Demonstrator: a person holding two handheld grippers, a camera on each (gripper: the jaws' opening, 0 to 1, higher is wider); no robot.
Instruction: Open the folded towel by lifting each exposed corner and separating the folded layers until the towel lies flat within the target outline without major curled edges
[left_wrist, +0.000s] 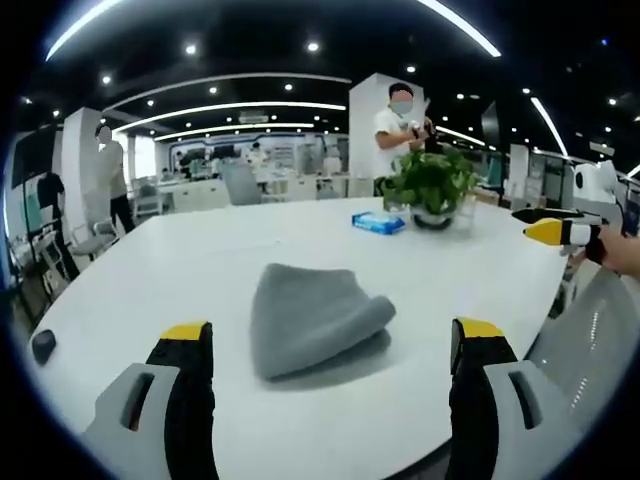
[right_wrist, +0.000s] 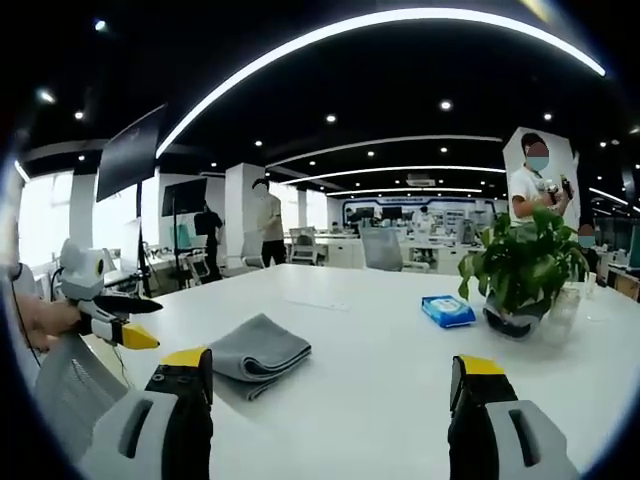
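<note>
In the left gripper view, the left gripper (left_wrist: 332, 345) stood with its yellow-tipped black jaws wide apart at the bottom of the frame, holding nothing. Between and just above them, at centre frame, lay the folded grey cloth towel (left_wrist: 310, 315) on the round white table (left_wrist: 180, 260). The right gripper (left_wrist: 560, 232) entered at the right edge, jaws parted, held by a hand (left_wrist: 622, 250).

In the right gripper view, its own jaws were likewise spread and empty at the bottom, the towel (right_wrist: 255, 353) lying at lower left. Further back stood a leafy green potted plant (right_wrist: 522, 270) and a blue tissue packet (right_wrist: 448, 310).
</note>
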